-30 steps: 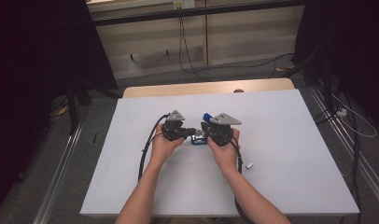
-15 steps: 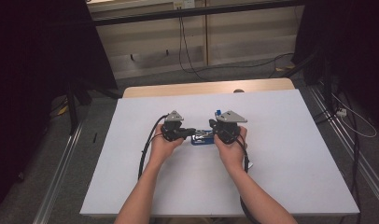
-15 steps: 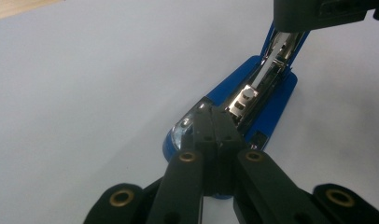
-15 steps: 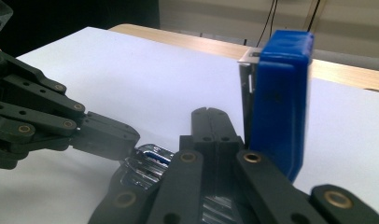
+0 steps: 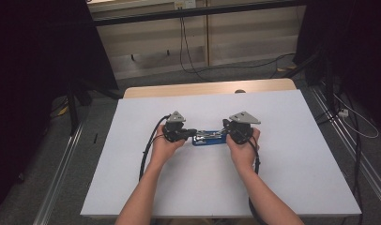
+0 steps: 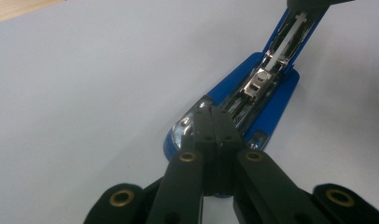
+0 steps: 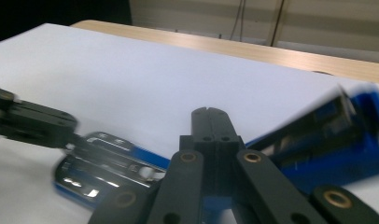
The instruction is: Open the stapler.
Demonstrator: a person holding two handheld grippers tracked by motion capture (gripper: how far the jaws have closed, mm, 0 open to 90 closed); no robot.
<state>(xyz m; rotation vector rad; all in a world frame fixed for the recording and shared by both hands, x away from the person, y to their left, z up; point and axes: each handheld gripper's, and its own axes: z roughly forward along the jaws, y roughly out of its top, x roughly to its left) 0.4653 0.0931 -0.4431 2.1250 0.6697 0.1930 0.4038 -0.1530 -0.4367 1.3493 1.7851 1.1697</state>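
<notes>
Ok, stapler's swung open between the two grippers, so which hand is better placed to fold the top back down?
Probably the right. The right gripper sits by the swung-out top of the blue stapler, its fingers shut. The left gripper, fingers also shut, presses on the base end, so it looks better suited to steadying.

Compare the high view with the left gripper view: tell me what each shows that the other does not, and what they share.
The high view alone takes in both of the person's forearms, the right gripper, the whole white table, its wooden far edge, and the floor and cables beyond. The left gripper view alone gives the close detail: the blue stapler lies swung open, its metal staple channel bare, with the left gripper shut, its tips at the stapler's rounded end. Both show the stapler lying on the white table and the left gripper at one end of it.
</notes>
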